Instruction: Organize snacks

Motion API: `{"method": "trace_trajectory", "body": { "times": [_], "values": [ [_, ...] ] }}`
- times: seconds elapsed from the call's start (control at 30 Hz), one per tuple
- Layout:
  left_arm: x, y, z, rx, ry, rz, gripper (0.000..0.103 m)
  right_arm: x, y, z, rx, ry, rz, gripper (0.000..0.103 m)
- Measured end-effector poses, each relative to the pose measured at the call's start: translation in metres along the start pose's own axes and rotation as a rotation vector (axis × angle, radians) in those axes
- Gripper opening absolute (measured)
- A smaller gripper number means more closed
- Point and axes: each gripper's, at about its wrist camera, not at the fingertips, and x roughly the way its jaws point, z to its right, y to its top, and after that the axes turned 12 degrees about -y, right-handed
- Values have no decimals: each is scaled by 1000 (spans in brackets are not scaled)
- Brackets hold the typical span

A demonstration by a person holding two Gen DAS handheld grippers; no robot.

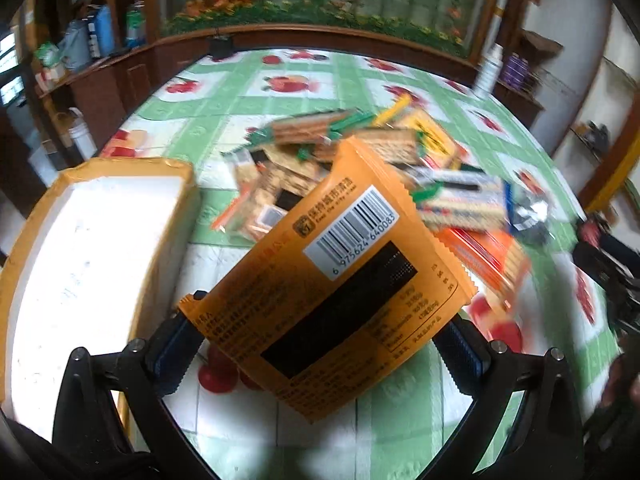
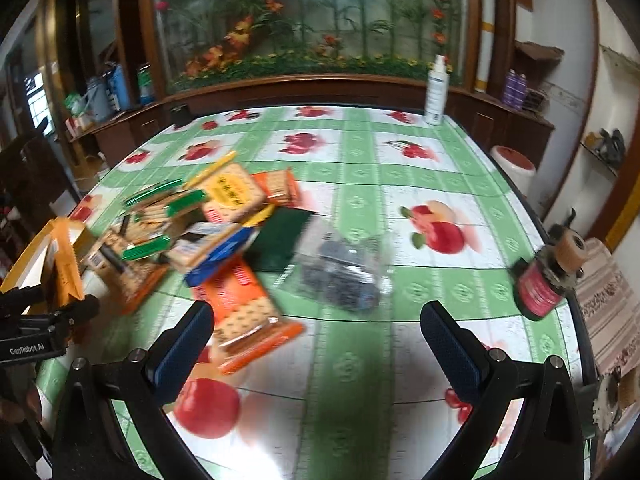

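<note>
My left gripper (image 1: 320,344) is shut on an orange snack packet (image 1: 332,280), barcode side up, held above the tablecloth beside a white box with tan taped rims (image 1: 80,264). A pile of snack packets (image 1: 360,160) lies beyond it. My right gripper (image 2: 316,344) is open and empty above the table, with an orange cracker packet (image 2: 248,320) by its left finger. The pile (image 2: 192,216), a dark green packet (image 2: 280,240) and a clear bag of dark snacks (image 2: 344,272) lie ahead. The left gripper and its packet (image 2: 66,268) show at the left edge.
A white spray bottle (image 2: 436,92) stands at the table's far edge. A tape dispenser (image 2: 548,276) sits at the right edge. A wooden cabinet (image 2: 304,88) with a flower picture runs behind the table. A white stool (image 2: 514,164) stands off the right side.
</note>
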Motion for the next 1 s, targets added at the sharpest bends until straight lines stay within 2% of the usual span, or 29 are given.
{"method": "trace_trajectory", "body": {
  "times": [0.1, 0.2, 0.23, 0.3, 0.33, 0.4, 0.5, 0.57, 0.63, 0.67, 0.73, 0.8, 0.83, 0.9, 0.93, 1.0],
  "values": [
    [-7, -5, 7, 58, -34, 0, 103, -3, -1, -9, -26, 1, 16, 103],
    [-3, -6, 10, 88, 1, -14, 103, -1, -1, -14, -29, 24, 10, 103],
    [-7, -7, 11, 81, -12, -3, 103, -2, -3, -16, -27, 28, 7, 103],
    [-18, -8, 11, 101, -107, 61, 103, -3, -4, -18, -35, 35, 6, 103],
    [-17, -7, 13, 119, -127, 61, 103, -4, -5, -18, -37, 40, 10, 103],
    [-16, -5, 14, 110, -104, 39, 103, -6, -5, -19, -33, 47, 13, 103],
    [-26, -1, 17, 117, -240, 81, 103, -10, -6, -19, -25, 50, 21, 103],
    [-31, 3, 16, 92, -274, 94, 103, -10, -5, -18, -18, 52, 20, 103],
    [-41, 6, 15, 106, -372, 142, 103, -10, -5, -16, -11, 53, 15, 103],
    [-41, 9, 16, 112, -391, 145, 103, -10, -4, -15, -7, 56, 16, 103],
    [-43, 17, 13, 47, -399, 117, 103, -11, -3, -14, 6, 69, 16, 103],
    [-54, 22, 5, 15, -559, 194, 103, -12, -3, -14, 11, 87, 18, 103],
    [-54, 25, 2, 4, -604, 216, 103, -13, -3, -13, 13, 96, 21, 103],
    [-49, 38, -4, -100, -596, 142, 103, -14, -2, -15, 16, 112, 23, 103],
    [-53, 40, -7, -132, -650, 171, 103, -15, -1, -16, 11, 112, 22, 103],
    [-61, 44, -13, -127, -763, 286, 103, -16, -1, -18, -1, 106, 27, 103]
  ]
}}
